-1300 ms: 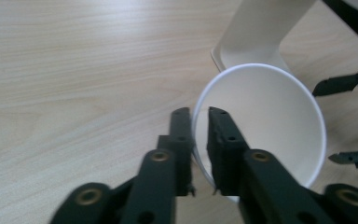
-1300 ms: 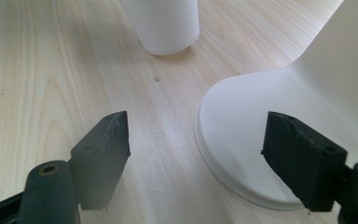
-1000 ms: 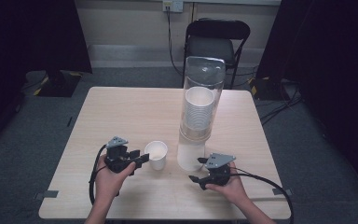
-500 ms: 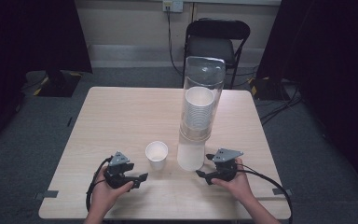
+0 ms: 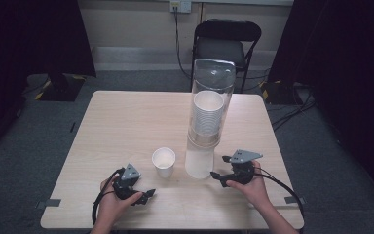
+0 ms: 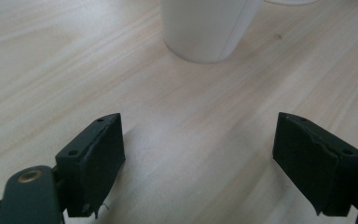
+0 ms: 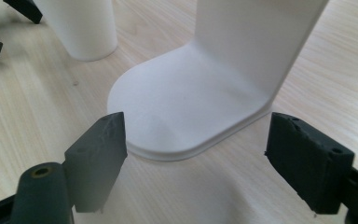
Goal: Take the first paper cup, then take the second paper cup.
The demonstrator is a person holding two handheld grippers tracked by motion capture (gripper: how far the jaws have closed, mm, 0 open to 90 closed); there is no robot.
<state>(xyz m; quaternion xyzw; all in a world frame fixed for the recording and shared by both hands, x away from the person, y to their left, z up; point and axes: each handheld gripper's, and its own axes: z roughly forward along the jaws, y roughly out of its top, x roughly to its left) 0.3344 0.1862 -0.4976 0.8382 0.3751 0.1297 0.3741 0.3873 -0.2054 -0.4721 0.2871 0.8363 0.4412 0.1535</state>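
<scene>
The paper cup (image 5: 163,162) stands upright just left of the dispenser (image 5: 205,127), ahead of the left tongs (image 5: 144,194), which are nearer. Both left and right tongs (image 5: 217,176) gape apart, holding nothing.

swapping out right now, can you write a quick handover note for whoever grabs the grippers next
Left gripper: jaws open, empty, low over the table just short of the single paper cup.
Right gripper: jaws open, empty, beside the white base of the cup dispenser.
Done: one cup stands upright on the table, apart from the dispenser and from both grippers.
Left: the stack of cups sits in the clear tube; nothing is gripped, so any further pull starts fresh.
</scene>
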